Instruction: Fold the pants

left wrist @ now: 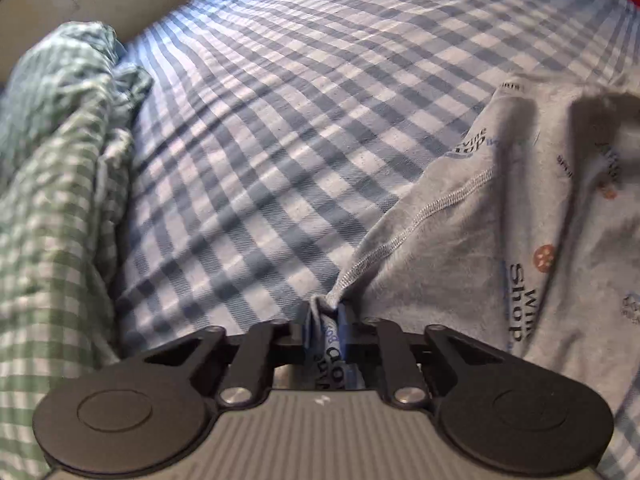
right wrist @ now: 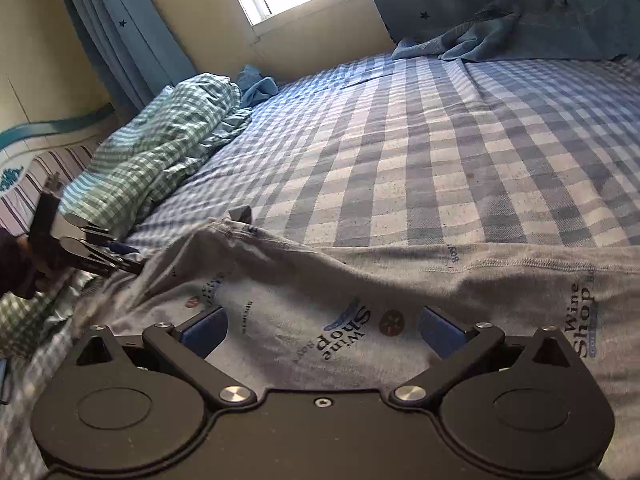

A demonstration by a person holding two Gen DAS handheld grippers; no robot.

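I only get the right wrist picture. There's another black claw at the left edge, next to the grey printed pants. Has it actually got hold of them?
Observer: Yes. In the left wrist view, the left claw is shut on a bunched bit of the grey pants.
Operator: Which bit?
Observer: An edge. A stitched seam runs straight down into the pinch.
Operator: Did it catch the bedding too?
Observer: It doesn't look like it. Only printed pants fabric shows in the claw, and the blue checked sheet lies outside the pinch.
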